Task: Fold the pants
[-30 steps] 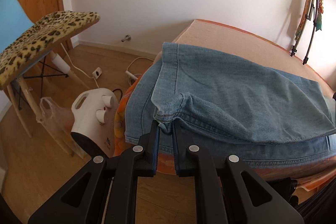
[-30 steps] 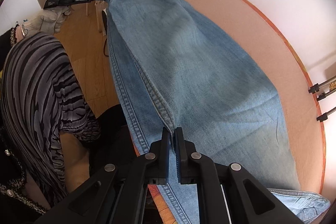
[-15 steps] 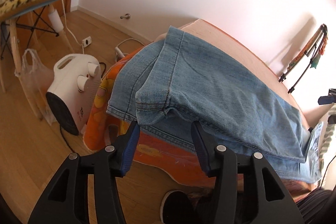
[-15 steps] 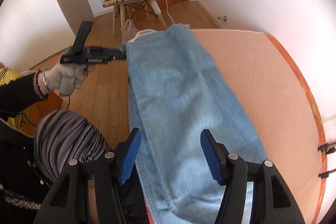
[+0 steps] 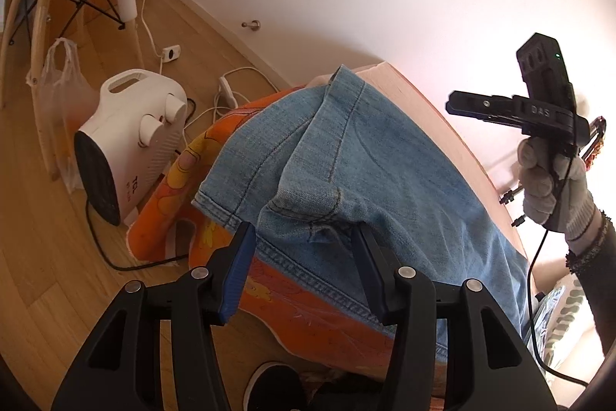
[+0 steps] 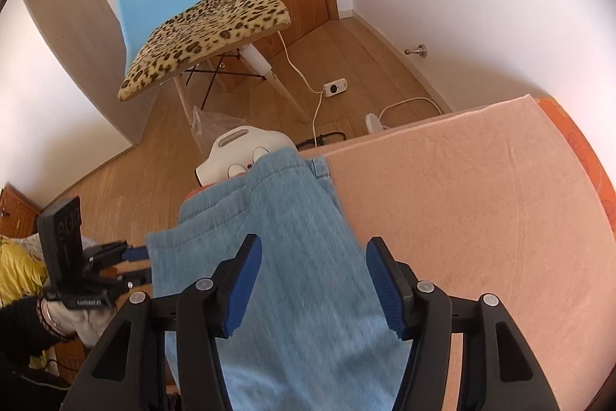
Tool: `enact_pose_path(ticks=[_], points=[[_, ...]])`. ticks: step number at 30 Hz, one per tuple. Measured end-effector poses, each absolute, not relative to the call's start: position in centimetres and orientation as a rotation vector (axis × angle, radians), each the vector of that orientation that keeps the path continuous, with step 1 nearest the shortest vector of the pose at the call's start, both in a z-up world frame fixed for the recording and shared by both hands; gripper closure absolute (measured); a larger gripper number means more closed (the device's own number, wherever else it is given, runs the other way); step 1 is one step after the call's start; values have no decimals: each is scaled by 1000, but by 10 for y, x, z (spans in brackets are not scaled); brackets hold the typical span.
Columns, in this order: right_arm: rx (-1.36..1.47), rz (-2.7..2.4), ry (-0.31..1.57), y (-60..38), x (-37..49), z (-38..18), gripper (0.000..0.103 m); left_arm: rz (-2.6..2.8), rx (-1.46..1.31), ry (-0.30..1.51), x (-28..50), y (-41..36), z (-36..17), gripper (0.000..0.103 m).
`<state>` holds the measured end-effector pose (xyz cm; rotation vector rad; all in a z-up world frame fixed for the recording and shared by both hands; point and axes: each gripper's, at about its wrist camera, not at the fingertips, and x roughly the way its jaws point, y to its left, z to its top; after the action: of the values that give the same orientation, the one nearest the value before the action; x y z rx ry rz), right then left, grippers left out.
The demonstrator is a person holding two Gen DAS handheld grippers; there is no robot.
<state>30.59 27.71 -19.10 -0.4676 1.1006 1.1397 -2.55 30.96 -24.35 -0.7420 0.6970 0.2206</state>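
Lying folded along the near edge of the bed, the pants are gripped by neither tool. The left gripper is held with fingers spread apart at the denim's corner, nothing pinched. The right gripper is held above the denim, its fingers likewise apart after a slight closing.

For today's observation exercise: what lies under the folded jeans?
Under the jeans lies a peach sheet, with an orange patterned cover hanging below their near edge. The surface directly beneath the denim is covered and cannot be seen.
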Motion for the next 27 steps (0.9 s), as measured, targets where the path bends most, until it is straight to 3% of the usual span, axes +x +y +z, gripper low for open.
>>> enact_pose_path(ticks=[4,11,14,16,18,20,22,27], points=[[-478,1188,1125,319,315,-219,54,205,-783,682,-27,310,-247,57],[-487,1235,1157,360,317,-253,57,184,-814,659,-30,316,-240,57],[-509,1236,1158,364,313,-260,64,186,-807,666,-27,317,-243,57],[-522,1234,1152,365,308,-262,72,186,-833,659,-27,317,-246,69],[-541,1228,1133,364,304,-262,82,205,-842,659,-27,317,-248,90],[-548,1211,1117,362,302,-260,91,216,-847,647,-29,316,-249,96],[-534,1203,1095,358,302,-255,98,231,-831,630,-31,315,-245,97],[-484,1203,1023,352,303,-227,100,243,-802,581,-39,316,-231,98]])
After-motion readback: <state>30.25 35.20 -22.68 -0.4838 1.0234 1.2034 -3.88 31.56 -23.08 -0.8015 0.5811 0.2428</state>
